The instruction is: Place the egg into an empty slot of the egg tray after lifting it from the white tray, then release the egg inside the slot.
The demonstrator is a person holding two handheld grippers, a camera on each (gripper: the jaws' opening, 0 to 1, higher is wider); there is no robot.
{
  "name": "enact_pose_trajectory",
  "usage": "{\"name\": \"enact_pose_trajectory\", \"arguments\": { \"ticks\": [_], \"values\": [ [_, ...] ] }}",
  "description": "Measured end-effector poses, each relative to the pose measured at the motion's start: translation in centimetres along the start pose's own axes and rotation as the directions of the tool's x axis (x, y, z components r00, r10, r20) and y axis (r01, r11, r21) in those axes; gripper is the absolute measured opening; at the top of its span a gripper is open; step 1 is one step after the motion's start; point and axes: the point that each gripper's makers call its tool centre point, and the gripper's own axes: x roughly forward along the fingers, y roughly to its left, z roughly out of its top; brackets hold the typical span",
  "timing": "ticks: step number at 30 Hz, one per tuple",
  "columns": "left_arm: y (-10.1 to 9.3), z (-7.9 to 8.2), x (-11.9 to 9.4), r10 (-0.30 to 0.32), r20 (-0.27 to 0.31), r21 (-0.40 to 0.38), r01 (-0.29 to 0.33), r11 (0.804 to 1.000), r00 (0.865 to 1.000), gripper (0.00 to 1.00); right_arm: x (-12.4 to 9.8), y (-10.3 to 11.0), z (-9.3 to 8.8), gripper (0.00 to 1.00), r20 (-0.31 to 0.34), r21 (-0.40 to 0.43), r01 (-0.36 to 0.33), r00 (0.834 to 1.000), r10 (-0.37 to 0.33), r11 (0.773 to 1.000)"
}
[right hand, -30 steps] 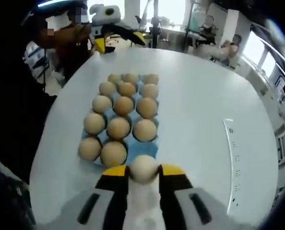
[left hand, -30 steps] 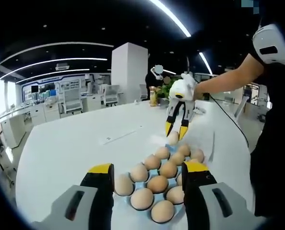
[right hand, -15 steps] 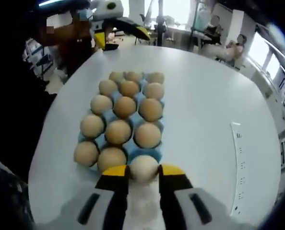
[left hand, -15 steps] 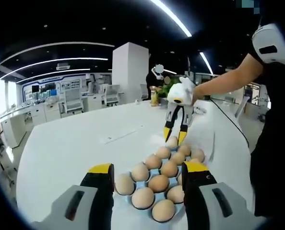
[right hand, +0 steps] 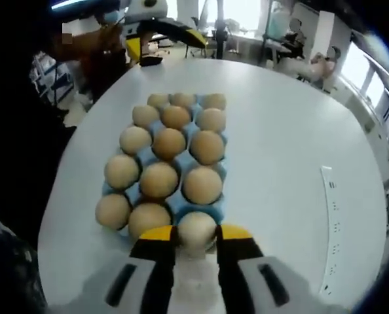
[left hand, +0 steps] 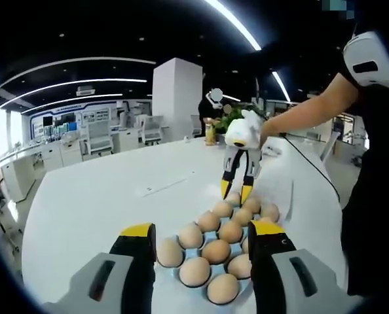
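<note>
Right gripper view: right gripper (right hand: 196, 234) clamped on pale oval egg (right hand: 196, 230), at the blue moulded egg tray's (right hand: 175, 204) nearest corner slot (looks empty). Left gripper (left hand: 201, 230) idle, jaws apart. Risk: releasing off-centre knocks neighbouring brown eggs (right hand: 202, 185).

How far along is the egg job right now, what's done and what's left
Done: the pale egg is lifted and gripped by the right gripper. In hand: it hangs over the near corner slot of the blue egg tray, whose other slots appear filled with brown eggs. Left: seat it and open the jaws. The left gripper is open.
</note>
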Motion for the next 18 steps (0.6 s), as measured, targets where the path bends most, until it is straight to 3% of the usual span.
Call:
{"name": "enact_pose_trajectory", "arguments": {
  "ticks": [18],
  "values": [
    [-0.26, 0.03, 0.04, -0.007, 0.000, 0.004, 0.007, 1.000, 1.000, 0.57, 0.27, 0.00, -0.10, 0.25, 0.006, -0.007, -0.002, 1.000, 0.002, 1.000]
  ]
}}
